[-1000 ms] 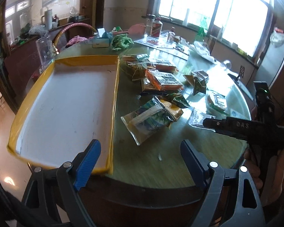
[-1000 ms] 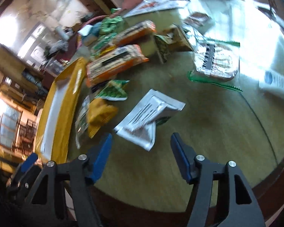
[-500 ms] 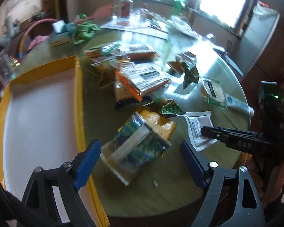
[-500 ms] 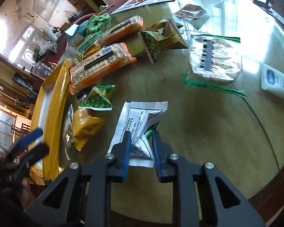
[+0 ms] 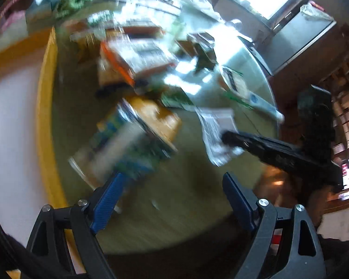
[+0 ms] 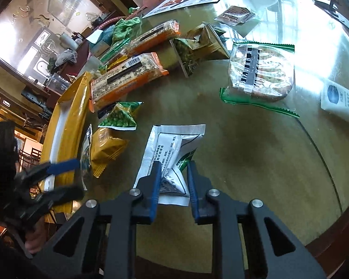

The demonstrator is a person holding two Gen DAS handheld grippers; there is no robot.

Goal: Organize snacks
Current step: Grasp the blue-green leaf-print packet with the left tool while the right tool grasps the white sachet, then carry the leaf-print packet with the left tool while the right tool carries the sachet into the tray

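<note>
My right gripper point(image 6: 173, 176) is shut on the near end of a white snack packet point(image 6: 174, 144) with black print, lying on the round green table point(image 6: 244, 162). The packet point(image 5: 217, 132) and right gripper show in the blurred left wrist view too. My left gripper point(image 5: 172, 193) is open and empty, its left finger close over a clear packet with green and blue print point(image 5: 125, 148) beside a yellow packet point(image 5: 158, 118). The yellow-rimmed white tray point(image 5: 43, 116) lies to the left, also in the right wrist view point(image 6: 69, 121).
Several more snacks lie farther out: orange cracker packs point(image 6: 125, 79), a green pea packet point(image 6: 121, 116), a yellow packet point(image 6: 107, 146), a clear green-edged bag point(image 6: 260, 74), gold-green bags point(image 6: 197, 44). A white tube point(image 6: 339, 100) lies right. Papers, bottles and a green cloth point(image 6: 125, 28) sit at the back.
My right gripper has closed on the white packet, from open a second ago. My left gripper has moved forward and right toward the clear packet, staying open.
</note>
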